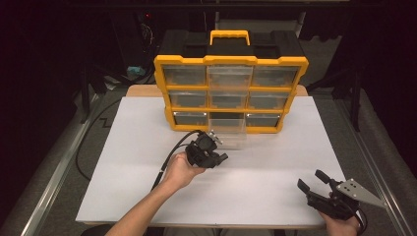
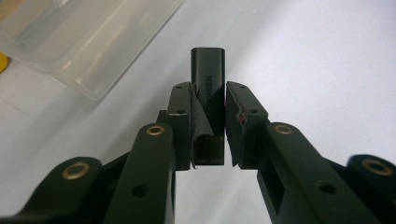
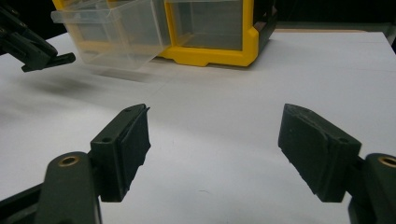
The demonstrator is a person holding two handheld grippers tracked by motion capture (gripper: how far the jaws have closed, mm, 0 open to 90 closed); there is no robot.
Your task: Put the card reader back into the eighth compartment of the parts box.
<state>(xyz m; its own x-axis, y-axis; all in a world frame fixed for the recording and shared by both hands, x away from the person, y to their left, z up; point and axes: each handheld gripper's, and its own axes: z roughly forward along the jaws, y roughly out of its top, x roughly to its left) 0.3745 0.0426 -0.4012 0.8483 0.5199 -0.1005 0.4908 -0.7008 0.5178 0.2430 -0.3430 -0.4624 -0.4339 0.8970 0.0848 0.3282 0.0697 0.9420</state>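
Left gripper (image 2: pixel 208 121) clamped on a small black adapter (image 2: pixel 208 79), pads pressing both of its flat sides, rounded tip sticking out past the jaw ends. White lettering along the face between the pads. Held above the white table (image 1: pixel 275 162), clear of the surface. Just beyond and to one side of that gripper (image 1: pixel 220 158), a clear plastic drawer (image 1: pixel 227 132) pulled out from the bottom row of the yellow organiser (image 1: pixel 231 93), front edge near the jaws but not touching. Right gripper (image 3: pixel 212 149) released, jaws spread wide with bare table between the pads. In the high view, right gripper (image 1: pixel 310 181) well apart from the left, near the table's near right corner.
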